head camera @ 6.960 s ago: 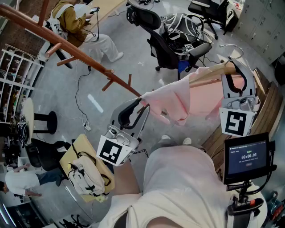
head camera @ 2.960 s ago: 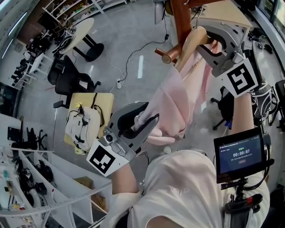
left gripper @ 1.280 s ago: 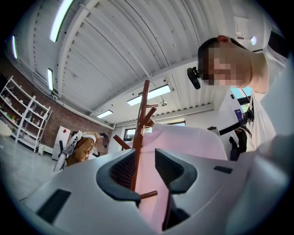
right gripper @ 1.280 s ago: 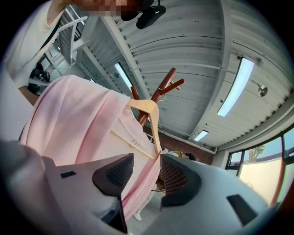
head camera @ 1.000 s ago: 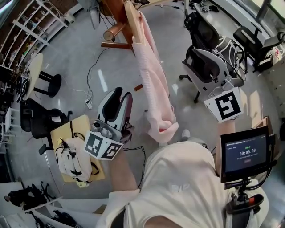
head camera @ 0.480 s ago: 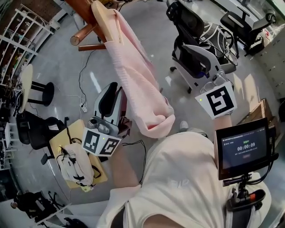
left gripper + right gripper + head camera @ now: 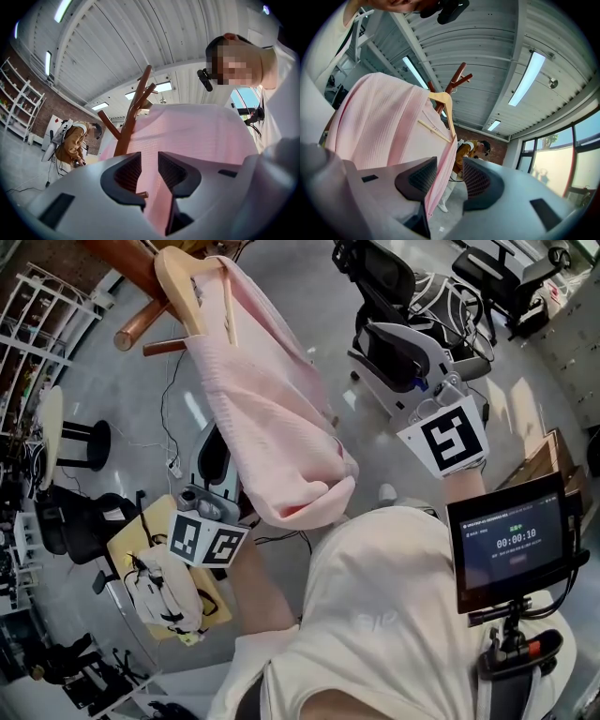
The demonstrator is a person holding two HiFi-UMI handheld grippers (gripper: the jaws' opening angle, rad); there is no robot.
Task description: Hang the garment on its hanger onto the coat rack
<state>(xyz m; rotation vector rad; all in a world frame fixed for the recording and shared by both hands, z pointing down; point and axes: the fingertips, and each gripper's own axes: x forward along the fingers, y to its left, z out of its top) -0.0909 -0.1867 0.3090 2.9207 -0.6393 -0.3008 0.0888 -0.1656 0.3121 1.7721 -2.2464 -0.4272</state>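
A pink garment (image 7: 272, 418) hangs on a pale wooden hanger (image 7: 178, 282), whose top rests among the pegs of the brown wooden coat rack (image 7: 131, 273). My left gripper (image 7: 211, 460) sits low beside the garment's hem, partly hidden behind it. Its jaws stand apart in the left gripper view, where the left gripper (image 7: 149, 161) holds nothing and the garment (image 7: 197, 136) and rack (image 7: 133, 117) lie beyond. My right gripper (image 7: 433, 404) is off to the right, apart from the cloth. The right gripper (image 7: 450, 168) is open and looks up at the garment (image 7: 379, 122) and hanger (image 7: 443, 101).
Black office chairs (image 7: 384, 277) stand behind the right gripper. A yellow stool with a white bag (image 7: 164, 587) sits at lower left, with white shelving (image 7: 37, 306) further left. A timer screen (image 7: 511, 545) is mounted at the person's right. A person in a brown jacket (image 7: 70, 145) stands nearby.
The hanger, held up at the rack by the right gripper three seconds ago, now hangs free. Both grippers have dropped away, and the left one has slid partly behind the hem.
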